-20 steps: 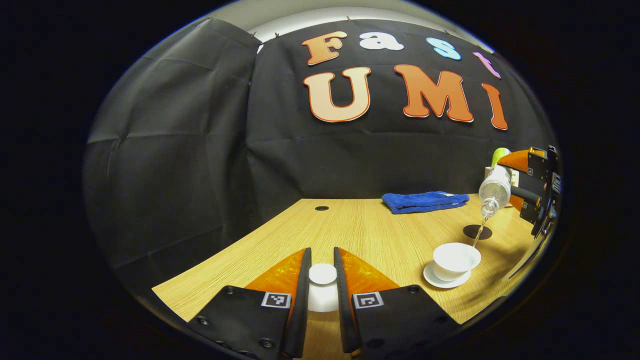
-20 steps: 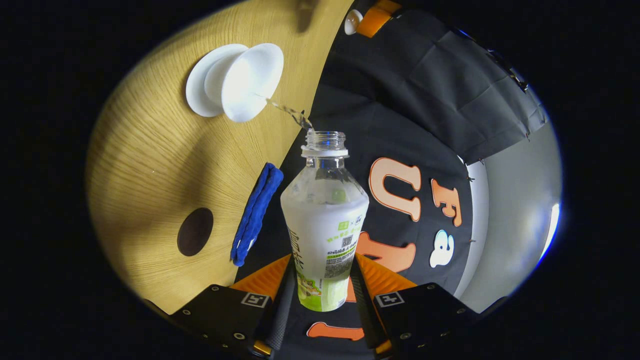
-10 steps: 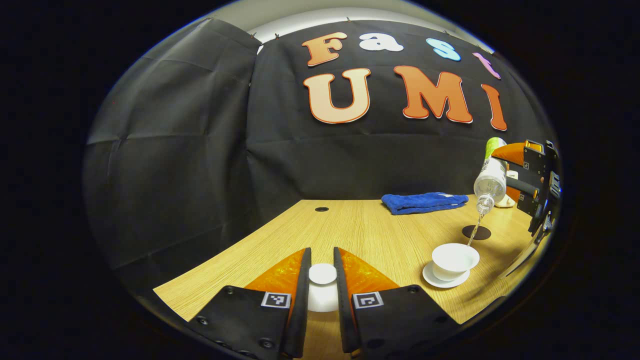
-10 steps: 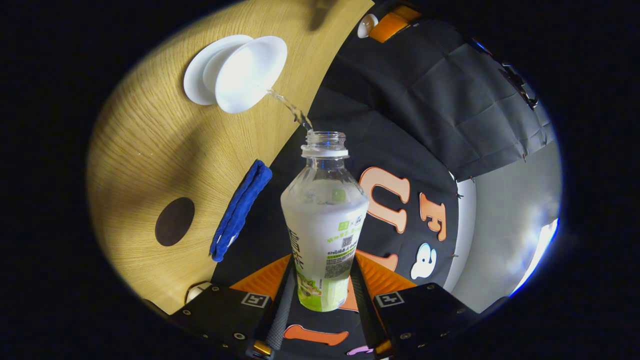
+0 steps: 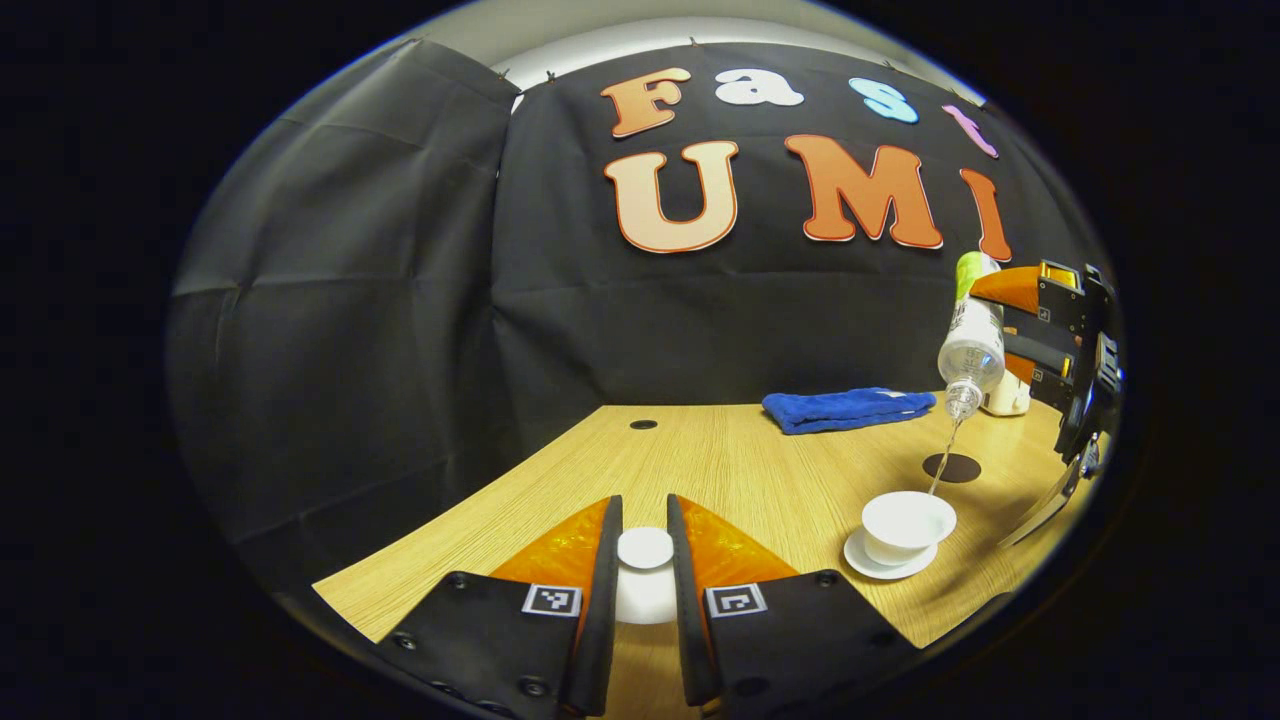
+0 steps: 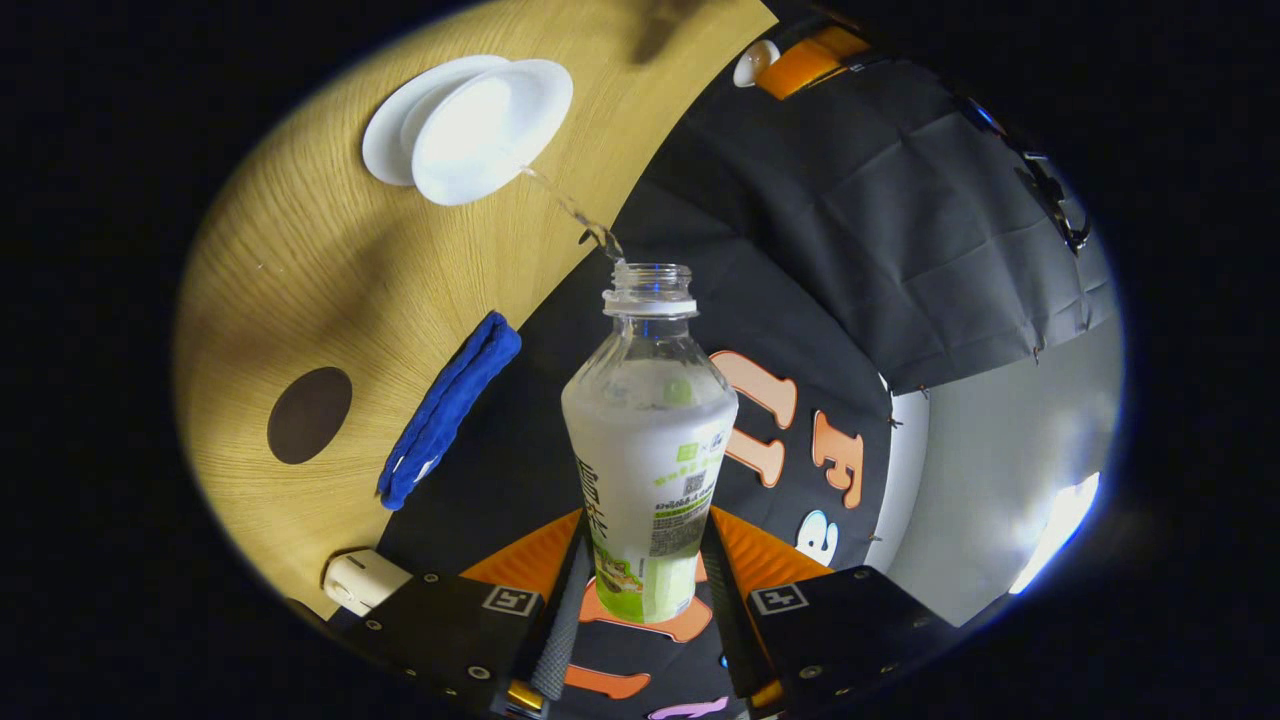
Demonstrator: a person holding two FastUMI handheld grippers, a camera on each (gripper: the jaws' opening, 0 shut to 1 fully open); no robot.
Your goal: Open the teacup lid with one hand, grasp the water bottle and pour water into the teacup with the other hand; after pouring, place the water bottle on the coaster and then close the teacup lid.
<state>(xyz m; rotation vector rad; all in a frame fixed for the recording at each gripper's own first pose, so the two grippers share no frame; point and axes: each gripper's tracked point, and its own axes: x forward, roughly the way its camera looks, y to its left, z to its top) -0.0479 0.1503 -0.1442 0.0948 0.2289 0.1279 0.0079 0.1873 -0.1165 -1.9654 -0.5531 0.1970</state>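
My left gripper (image 5: pixel 645 560) is shut on the white teacup lid (image 5: pixel 645 548), held just above the wooden table near its front edge. The open white teacup (image 5: pixel 907 522) stands on its saucer (image 5: pixel 868 566) to the right. Above it my right gripper (image 6: pixel 642 570) is shut on the clear water bottle (image 6: pixel 648 440), tipped steeply with its uncapped mouth down. A thin stream of water (image 6: pixel 572 210) runs from the mouth into the teacup (image 6: pixel 490 130). In the left gripper view the bottle (image 5: pixel 970 345) hangs at the right edge. The dark round coaster (image 5: pixel 952 467) lies behind the cup.
A folded blue cloth (image 5: pixel 850 408) lies at the back of the table (image 5: pixel 740 470), near the black wall. A small white object (image 6: pixel 360 580) sits at the table's edge by the coaster (image 6: pixel 310 415). A small round hole (image 5: pixel 643 425) marks the tabletop at the far left.
The right gripper has lifted and tipped the bottle more steeply; water keeps running into the cup. The left gripper with the lid has stayed where it was.
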